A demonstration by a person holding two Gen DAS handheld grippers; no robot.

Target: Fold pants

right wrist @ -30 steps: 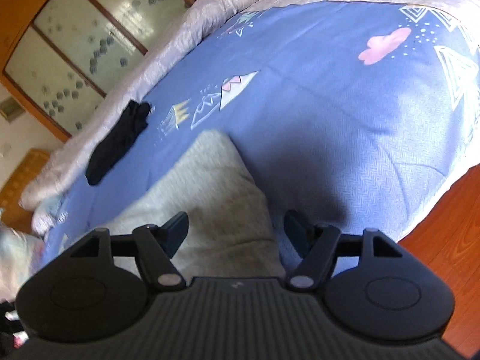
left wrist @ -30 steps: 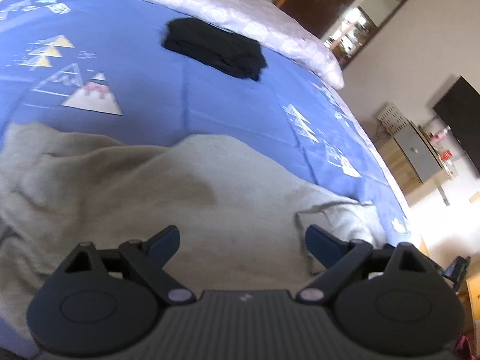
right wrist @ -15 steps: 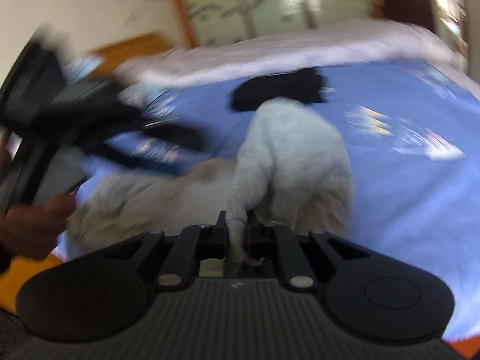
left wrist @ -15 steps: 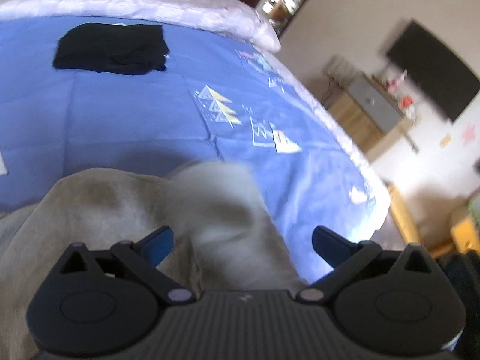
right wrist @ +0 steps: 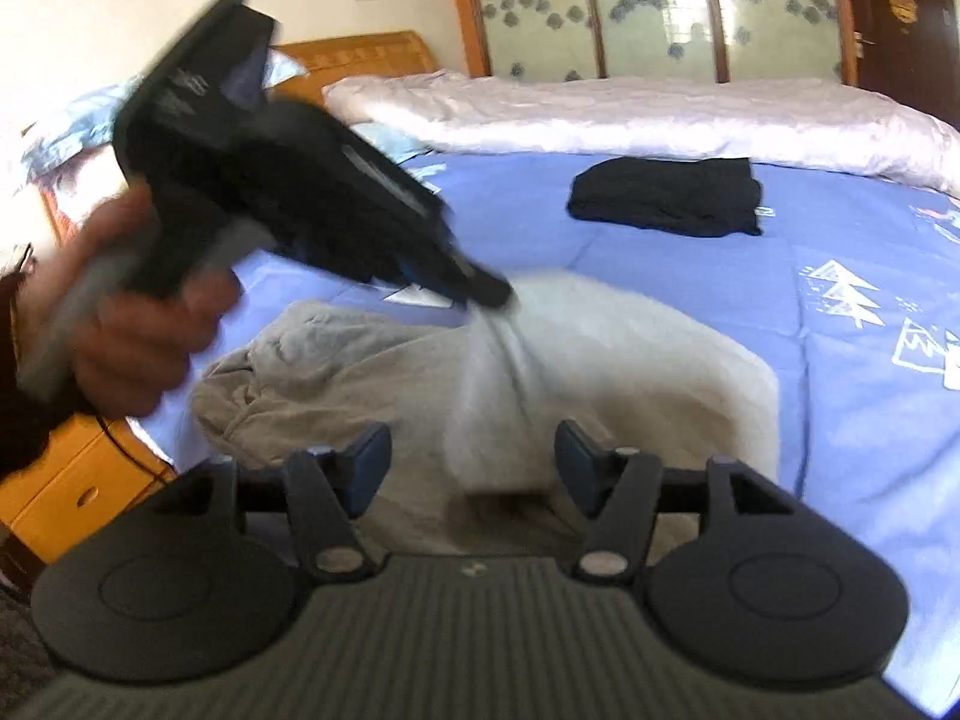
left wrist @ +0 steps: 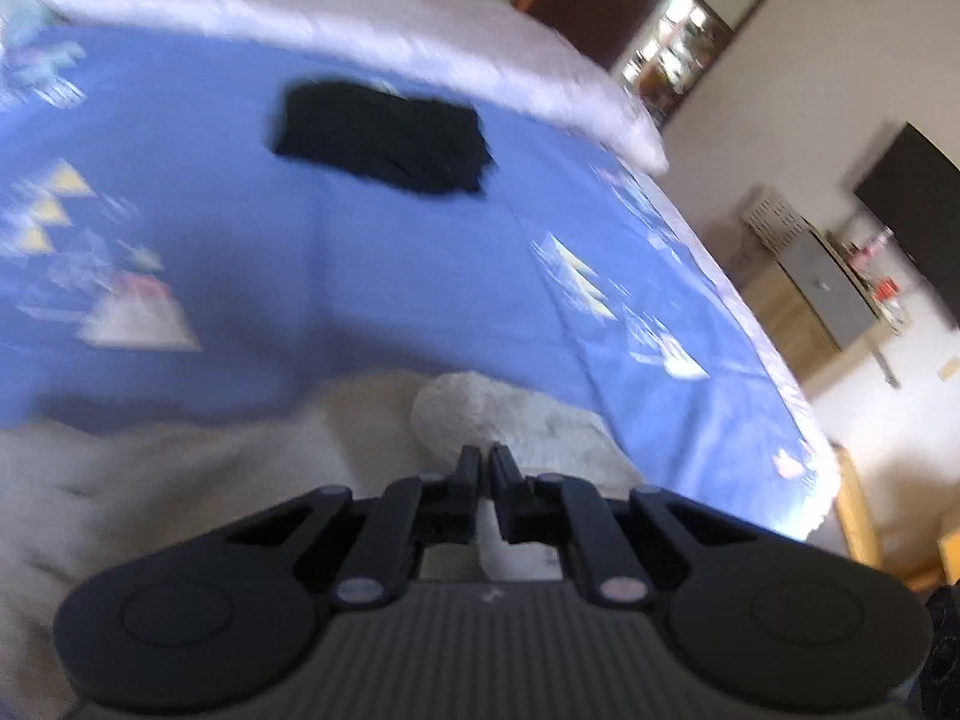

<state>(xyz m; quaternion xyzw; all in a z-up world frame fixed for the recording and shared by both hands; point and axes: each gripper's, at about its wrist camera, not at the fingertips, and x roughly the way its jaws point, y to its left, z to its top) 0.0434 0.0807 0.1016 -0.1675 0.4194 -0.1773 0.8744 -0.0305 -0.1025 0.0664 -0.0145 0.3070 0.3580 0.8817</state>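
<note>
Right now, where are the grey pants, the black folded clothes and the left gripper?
grey pants (right wrist: pixel 630 360): right wrist view, raised leg.
black folded clothes (right wrist: pixel 663 195): right wrist view, middle.
left gripper (right wrist: pixel 495 294): right wrist view, fingertips pinching pants.

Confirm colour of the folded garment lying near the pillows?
Black folded garment, clearest in the right wrist view.

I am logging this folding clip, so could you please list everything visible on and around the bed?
pants: one, light grey, near edge of the bed, a fold pinched up
dark garment: one, black, folded, farther up the bed
bedcover: one, blue with small prints, under both garments
quilt: one, white, along the far side
headboard: one, wooden, at the wall
cabinet: one, wooden, beside the bed
left gripper: black, shut on the pants
right gripper: black, jaws opening, clear of the cloth
</note>
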